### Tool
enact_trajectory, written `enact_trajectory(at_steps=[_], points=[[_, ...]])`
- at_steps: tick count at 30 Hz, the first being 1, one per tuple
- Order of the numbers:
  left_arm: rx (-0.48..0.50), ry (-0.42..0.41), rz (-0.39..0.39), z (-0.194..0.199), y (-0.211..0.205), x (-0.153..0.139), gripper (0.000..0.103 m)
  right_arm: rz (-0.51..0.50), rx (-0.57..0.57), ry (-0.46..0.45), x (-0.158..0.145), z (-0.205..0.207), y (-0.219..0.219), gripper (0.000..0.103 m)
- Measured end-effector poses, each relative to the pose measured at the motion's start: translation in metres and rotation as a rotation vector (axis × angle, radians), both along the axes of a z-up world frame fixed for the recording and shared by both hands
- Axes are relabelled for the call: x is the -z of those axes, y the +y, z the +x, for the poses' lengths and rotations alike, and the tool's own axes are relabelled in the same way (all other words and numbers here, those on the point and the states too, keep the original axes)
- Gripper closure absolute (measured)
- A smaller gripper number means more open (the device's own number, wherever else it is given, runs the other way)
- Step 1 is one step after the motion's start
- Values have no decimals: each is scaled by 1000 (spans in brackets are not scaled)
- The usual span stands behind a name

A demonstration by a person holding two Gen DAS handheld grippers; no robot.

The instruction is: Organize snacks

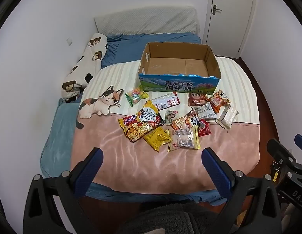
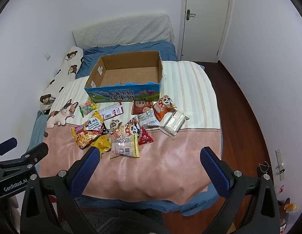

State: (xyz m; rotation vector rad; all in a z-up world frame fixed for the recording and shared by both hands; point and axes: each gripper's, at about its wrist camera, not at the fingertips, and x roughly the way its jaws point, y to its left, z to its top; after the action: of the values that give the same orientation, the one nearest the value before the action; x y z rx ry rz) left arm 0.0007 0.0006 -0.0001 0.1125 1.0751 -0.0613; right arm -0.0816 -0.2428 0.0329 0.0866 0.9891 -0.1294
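Several snack packets lie scattered on the pink and striped blanket (image 1: 151, 165) of a bed. Among them are a yellow noodle pack (image 1: 140, 123) (image 2: 88, 134), a candy bag (image 1: 135, 95) (image 2: 87, 106), a panda packet (image 1: 219, 99) (image 2: 163, 105) and a clear-fronted packet (image 1: 184, 139) (image 2: 124, 147). Behind them stands an empty cardboard milk box (image 1: 179, 84) (image 2: 123, 94) with a blue printed front. My left gripper (image 1: 151, 154) hovers open above the blanket's near end, holding nothing. My right gripper (image 2: 150, 153) is open likewise, and its left finger overlaps a yellow packet (image 2: 104, 146) in view.
A plush cat (image 1: 98, 105) (image 2: 62, 114) lies left of the snacks. A bear-print pillow (image 1: 86, 68) sits along the left wall. A closed white door (image 2: 206, 19) is at the back right. Dark wood floor (image 2: 244, 126) runs along the bed's right side.
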Motion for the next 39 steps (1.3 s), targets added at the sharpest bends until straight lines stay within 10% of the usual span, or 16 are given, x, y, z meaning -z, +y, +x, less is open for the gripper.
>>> enact_trajectory(at_steps=[39], points=[[4, -13, -1, -1, 0, -1, 0, -25, 4, -4, 0, 3, 0, 0]])
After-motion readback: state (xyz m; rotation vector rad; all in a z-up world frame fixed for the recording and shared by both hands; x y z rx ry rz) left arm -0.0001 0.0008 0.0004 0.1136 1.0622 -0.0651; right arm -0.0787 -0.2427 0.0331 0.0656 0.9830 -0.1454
